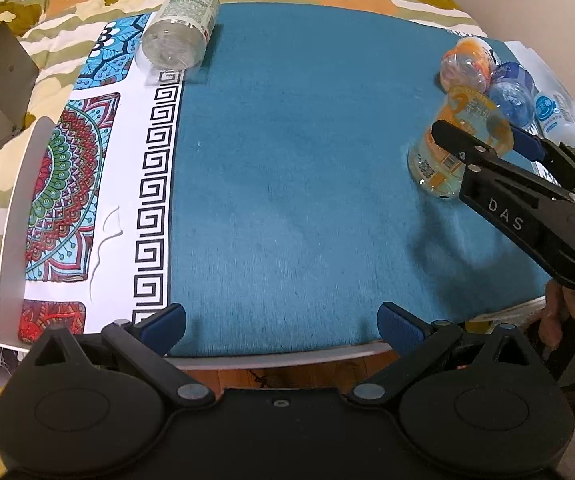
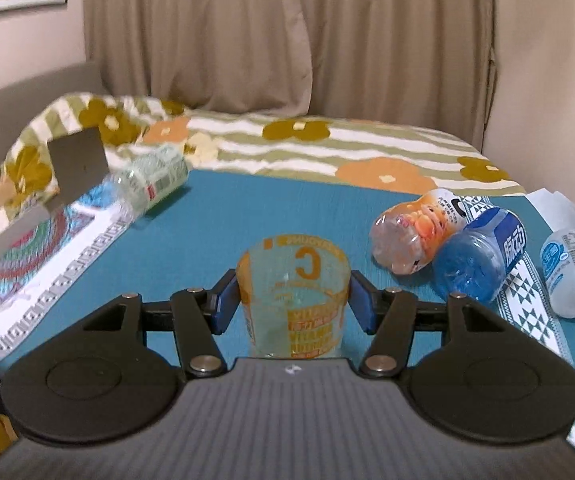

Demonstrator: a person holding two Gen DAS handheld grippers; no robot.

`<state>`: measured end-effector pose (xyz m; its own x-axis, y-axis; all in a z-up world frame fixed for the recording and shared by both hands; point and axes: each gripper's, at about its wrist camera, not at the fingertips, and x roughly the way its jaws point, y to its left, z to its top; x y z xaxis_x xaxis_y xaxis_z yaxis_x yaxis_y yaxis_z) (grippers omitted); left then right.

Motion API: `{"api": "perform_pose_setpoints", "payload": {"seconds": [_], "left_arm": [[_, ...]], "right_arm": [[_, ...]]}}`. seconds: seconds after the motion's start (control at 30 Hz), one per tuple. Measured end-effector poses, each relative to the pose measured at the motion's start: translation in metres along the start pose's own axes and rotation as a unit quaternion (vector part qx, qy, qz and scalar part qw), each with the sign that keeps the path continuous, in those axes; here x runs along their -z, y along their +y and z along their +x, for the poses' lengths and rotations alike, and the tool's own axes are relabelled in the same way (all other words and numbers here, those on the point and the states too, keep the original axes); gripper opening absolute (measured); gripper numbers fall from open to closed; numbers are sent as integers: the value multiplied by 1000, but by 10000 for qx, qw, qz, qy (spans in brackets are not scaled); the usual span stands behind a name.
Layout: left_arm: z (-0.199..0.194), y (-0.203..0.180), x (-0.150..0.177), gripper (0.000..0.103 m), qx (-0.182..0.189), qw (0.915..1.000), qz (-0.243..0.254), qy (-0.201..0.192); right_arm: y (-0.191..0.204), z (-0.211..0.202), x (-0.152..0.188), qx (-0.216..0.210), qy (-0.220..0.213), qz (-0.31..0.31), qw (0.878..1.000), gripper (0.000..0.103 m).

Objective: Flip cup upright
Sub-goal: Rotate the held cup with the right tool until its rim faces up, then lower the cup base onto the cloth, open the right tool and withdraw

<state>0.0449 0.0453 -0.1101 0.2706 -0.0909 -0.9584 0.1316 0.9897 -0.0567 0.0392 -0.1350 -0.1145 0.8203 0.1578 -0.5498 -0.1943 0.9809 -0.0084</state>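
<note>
The cup [image 2: 293,304] is clear plastic with orange print. It stands mouth up on the teal cloth [image 2: 215,232], between my right gripper's blue pads [image 2: 223,300]. My right gripper [image 2: 292,300] is closed on the cup's sides. In the left wrist view the same cup [image 1: 453,140] is at the right, held by the right gripper [image 1: 487,142], tilted slightly. My left gripper [image 1: 281,322] is open and empty, low at the table's near edge.
A clear bottle [image 1: 179,28] lies on its side at the far left. An orange bottle [image 2: 415,232], a blue bottle [image 2: 475,256] and a white bottle [image 2: 571,268] lie at the right. A patterned mat [image 1: 87,184] covers the left side. A bed lies beyond.
</note>
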Motion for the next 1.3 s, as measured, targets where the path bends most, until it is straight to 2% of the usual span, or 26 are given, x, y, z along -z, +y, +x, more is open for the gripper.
{"api": "perform_pose_setpoints", "payload": {"seconds": [0.33, 0.67, 0.77, 0.8, 0.83, 1.03, 1.17, 1.3], "left_arm": [[-1, -2, 1, 103, 14, 10000, -72, 66], [-6, -1, 4, 103, -24, 9999, -154, -7], [-8, -4, 6, 103, -107, 9999, -116, -56], [-10, -5, 6, 103, -157, 9998, -77, -84], [-11, -7, 7, 103, -191, 9997, -49, -107], [-22, -12, 6, 103, -234, 9994, -30, -250], [-44, -20, 2, 103, -272, 9982, -10, -525], [-73, -28, -4, 103, -295, 9956, -25, -886]], "right_arm": [[3, 11, -25, -4, 871, -55, 9962, 73], [3, 14, -29, 1, 1032, 29, 9947, 75], [2, 15, -29, -25, 1077, 120, 9941, 87], [1, 15, -28, -39, 1075, 191, 9940, 99], [0, 15, -28, -46, 1072, 261, 9939, 103], [-3, 6, -33, 28, 1134, 250, 9932, 103], [-10, -20, -52, 22, 1174, 202, 9929, 103], [-28, -50, -72, -86, 1442, 421, 9886, 103]]}}
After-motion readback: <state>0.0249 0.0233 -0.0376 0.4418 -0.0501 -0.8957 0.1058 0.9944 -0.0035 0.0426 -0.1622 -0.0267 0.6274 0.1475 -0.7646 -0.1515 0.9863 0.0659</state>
